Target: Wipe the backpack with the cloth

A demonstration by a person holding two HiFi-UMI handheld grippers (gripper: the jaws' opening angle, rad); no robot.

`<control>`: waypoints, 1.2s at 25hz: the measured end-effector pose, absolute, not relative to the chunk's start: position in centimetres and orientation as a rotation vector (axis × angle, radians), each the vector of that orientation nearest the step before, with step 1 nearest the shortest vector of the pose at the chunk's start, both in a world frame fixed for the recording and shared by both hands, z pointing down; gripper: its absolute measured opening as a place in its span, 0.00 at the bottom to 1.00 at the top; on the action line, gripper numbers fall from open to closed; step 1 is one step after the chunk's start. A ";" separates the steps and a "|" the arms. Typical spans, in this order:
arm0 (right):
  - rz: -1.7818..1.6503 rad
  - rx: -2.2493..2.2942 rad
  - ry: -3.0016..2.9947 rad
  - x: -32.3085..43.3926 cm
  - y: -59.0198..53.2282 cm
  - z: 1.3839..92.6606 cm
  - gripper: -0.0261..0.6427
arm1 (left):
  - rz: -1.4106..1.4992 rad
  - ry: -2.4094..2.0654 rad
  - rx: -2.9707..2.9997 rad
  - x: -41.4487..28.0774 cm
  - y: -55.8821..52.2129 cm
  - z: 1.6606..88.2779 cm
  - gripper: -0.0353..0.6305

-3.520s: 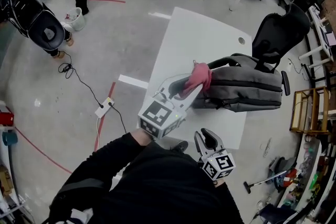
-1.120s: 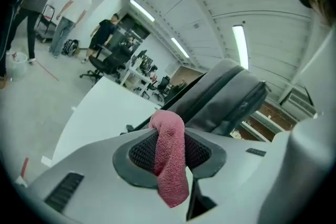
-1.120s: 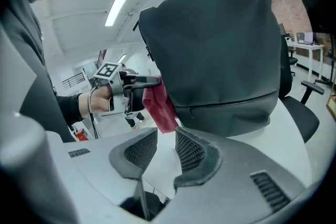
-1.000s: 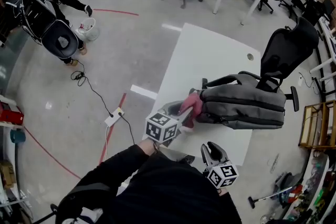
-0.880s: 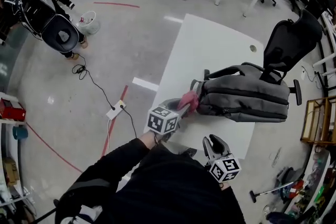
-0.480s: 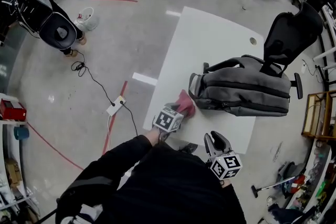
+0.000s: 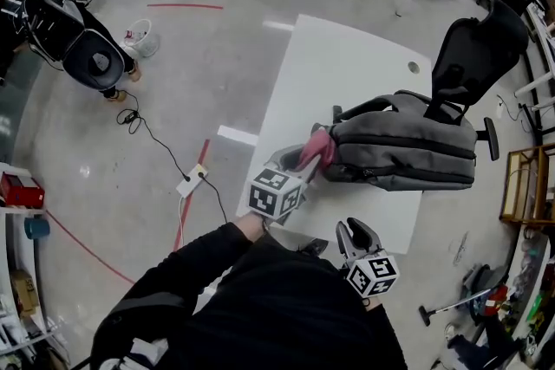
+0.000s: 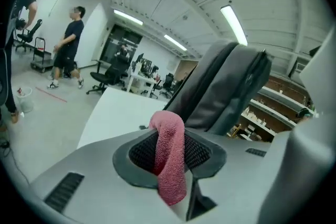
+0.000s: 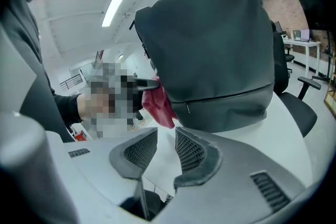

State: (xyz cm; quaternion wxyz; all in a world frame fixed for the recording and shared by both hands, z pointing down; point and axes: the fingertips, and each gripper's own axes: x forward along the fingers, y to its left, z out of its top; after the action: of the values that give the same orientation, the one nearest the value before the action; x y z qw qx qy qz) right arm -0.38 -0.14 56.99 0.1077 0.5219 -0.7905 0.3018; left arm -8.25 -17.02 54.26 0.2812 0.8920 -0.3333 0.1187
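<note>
A grey backpack (image 7: 403, 150) lies on its side on the white table (image 7: 338, 65). My left gripper (image 7: 303, 160) is shut on a pink cloth (image 7: 319, 146), and the cloth presses against the backpack's left end. In the left gripper view the cloth (image 8: 169, 160) hangs folded between the jaws, with the backpack (image 8: 220, 86) just beyond. My right gripper (image 7: 351, 231) hovers at the table's near edge, open, nothing between its jaws. The right gripper view shows the backpack (image 9: 210, 44) ahead, with the cloth (image 9: 157, 103) at its left.
A black office chair (image 7: 473, 48) stands behind the table, close to the backpack. A power strip (image 7: 191, 183) with cables lies on the floor to the left. A wooden shelf (image 7: 520, 186) stands at the right. People and more chairs are at the far side.
The left gripper drew the cloth off the backpack's end down toward the table's near edge, then brought it back against that end. The right gripper stayed put.
</note>
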 end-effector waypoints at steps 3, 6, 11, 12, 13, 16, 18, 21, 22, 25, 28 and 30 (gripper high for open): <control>0.881 1.532 -2.329 -0.5 -0.1 57.0 0.21 | 0.461 -0.825 2.248 -7.9 -16.0 60.5 0.24; 0.891 1.541 -2.320 -0.2 0.0 57.1 0.21 | 0.590 -0.740 2.152 -7.4 -14.3 64.7 0.24; 0.897 1.547 -2.311 0.3 0.4 57.5 0.21 | 0.709 -0.649 2.071 -6.8 -12.3 68.0 0.24; 0.895 1.547 -2.312 0.4 0.4 57.6 0.21 | 0.709 -0.654 2.071 -6.7 -12.3 68.0 0.24; 0.893 1.546 -2.312 0.5 0.4 57.6 0.21 | 0.697 -0.671 2.075 -6.7 -12.5 67.6 0.24; 0.882 1.546 -2.315 0.7 0.7 57.6 0.21 | 0.579 -0.729 2.118 -6.6 -13.1 63.5 0.24; 0.887 1.547 -2.312 1.0 1.0 57.6 0.21 | 0.440 -0.743 2.176 -6.8 -12.8 58.6 0.24; 0.905 1.547 -2.305 1.7 1.4 57.6 0.21 | 0.244 -0.759 2.328 -7.0 -12.2 52.1 0.24; 0.909 1.545 -2.304 1.9 1.5 57.6 0.21 | 0.232 -0.763 2.367 -6.7 -12.1 51.7 0.24; 0.905 1.519 -2.312 2.0 1.8 57.5 0.21 | 0.347 -0.799 2.233 -6.4 -12.1 57.6 0.24; 0.874 1.480 -2.326 1.9 2.3 57.1 0.21 | 0.437 -0.796 1.970 -7.2 -10.7 63.7 0.24; 0.876 1.485 -2.321 2.7 2.7 57.1 0.21 | 0.465 -0.755 1.959 -6.9 -9.0 64.4 0.24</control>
State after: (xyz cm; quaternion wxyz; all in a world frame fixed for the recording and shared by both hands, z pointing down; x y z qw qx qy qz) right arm 2.69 2.67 57.14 0.1249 0.5097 -0.7964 0.3007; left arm -6.89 -9.00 64.44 0.4758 0.8013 -0.3087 0.1903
